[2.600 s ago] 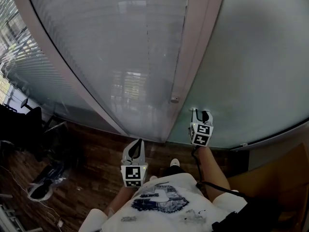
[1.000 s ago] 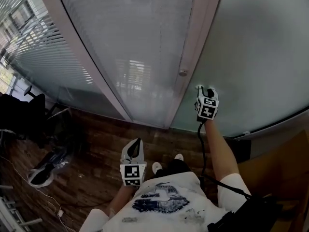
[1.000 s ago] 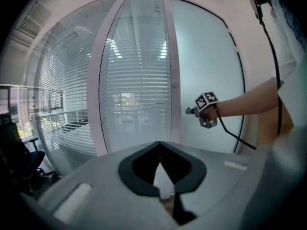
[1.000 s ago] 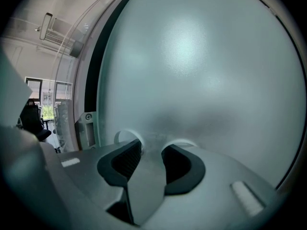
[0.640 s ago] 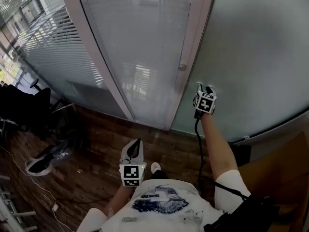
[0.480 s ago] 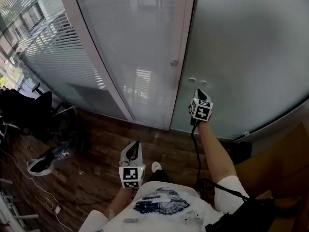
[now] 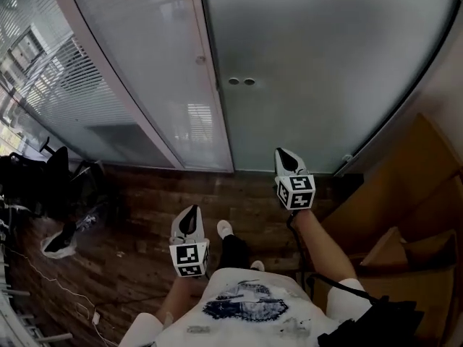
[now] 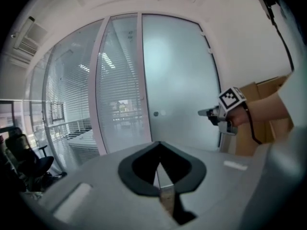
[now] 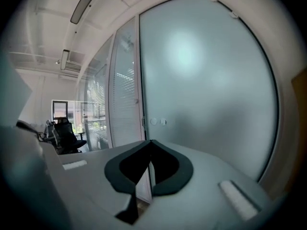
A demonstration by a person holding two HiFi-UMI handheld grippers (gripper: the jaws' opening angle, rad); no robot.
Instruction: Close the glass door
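The frosted glass door (image 7: 311, 56) stands with its left edge against the pale frame post (image 7: 208, 78). Two round knobs (image 7: 241, 82) sit near that edge, also seen as knobs (image 9: 158, 121) in the right gripper view. My right gripper (image 7: 283, 153) hangs in the air well short of the door, below the knobs, shut with nothing in it. My left gripper (image 7: 190, 212) is lower and to the left over the wooden floor, also shut and empty. The left gripper view shows the door (image 8: 177, 75) ahead and the right gripper (image 8: 204, 112) level before it.
A glass panel with blinds (image 7: 137, 71) runs left of the door. Cardboard boxes (image 7: 405, 237) stand at the right. An office chair (image 7: 51, 176), a dark bundle (image 7: 61, 241) and cables (image 7: 43, 280) lie on the wooden floor at the left. The person's foot (image 7: 225, 228) is between the grippers.
My right gripper came off the door's knobs, its jaws closed, and it drew back from the door. The left gripper also moved back, and the door now fills more of the view.
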